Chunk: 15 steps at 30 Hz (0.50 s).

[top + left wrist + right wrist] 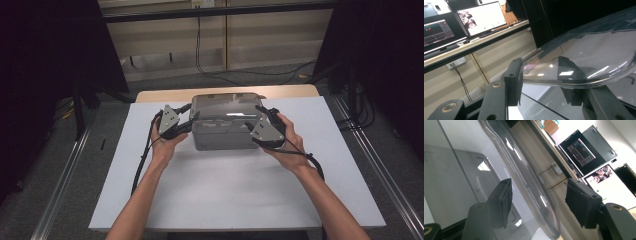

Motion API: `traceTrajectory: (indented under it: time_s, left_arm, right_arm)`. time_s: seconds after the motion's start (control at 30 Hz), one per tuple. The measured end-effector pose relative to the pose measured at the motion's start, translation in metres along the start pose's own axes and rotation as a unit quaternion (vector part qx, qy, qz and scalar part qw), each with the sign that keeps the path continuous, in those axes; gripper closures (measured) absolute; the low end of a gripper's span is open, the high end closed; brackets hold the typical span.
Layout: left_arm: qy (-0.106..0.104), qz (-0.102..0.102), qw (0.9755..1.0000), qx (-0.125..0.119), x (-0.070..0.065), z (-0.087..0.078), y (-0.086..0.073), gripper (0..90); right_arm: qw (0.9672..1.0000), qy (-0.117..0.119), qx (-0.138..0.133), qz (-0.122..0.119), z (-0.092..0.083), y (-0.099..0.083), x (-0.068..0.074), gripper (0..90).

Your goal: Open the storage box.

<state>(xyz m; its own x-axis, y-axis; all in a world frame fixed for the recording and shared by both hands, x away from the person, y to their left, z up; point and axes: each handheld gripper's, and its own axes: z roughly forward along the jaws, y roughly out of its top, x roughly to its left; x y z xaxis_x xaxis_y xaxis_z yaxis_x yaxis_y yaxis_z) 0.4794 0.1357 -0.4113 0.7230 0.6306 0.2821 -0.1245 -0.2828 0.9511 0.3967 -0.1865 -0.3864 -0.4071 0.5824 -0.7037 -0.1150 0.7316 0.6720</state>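
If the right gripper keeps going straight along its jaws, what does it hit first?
Probably the clear lid of the grey box: its rim runs between the right gripper's open jaws, neither pad pressing it. Going further would likely seat the rim deeper; depth is hard to judge.

Landmark: white sheet on the worktop.
Worktop: wood edge shows just beyond the sheet.
Cable: black, hangs down the wall panel beyond the sheet, then trails right along the floor.
Rails: metal rail left of the sheet, another right.
Monitors: lit screen and dark screen, far beyond.
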Motion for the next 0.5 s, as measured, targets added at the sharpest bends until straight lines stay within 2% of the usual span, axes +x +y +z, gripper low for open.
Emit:
traceTrajectory:
  time_s: [0.07, 0.3, 0.5]
  left_arm:
    - [0.0, 0.0, 1.0, 0.0, 0.0, 0.0, 0.0, 55.4]
    - [0.001, -0.001, 1.0, 0.0, -0.001, 0.0, 0.001, 55.4]
    - [0.001, 0.002, 1.0, 0.001, 0.0, 0.0, 0.002, 55.6]
  right_arm:
    - [0.9999, 0.001, -0.001, 0.014, 0.001, -0.003, -0.003, 38.2]
    - [0.9996, -0.001, 0.004, 0.028, 0.002, -0.011, -0.007, 38.3]
    - [0.9984, 0.004, 0.006, 0.057, 0.005, -0.02, -0.013, 39.1]
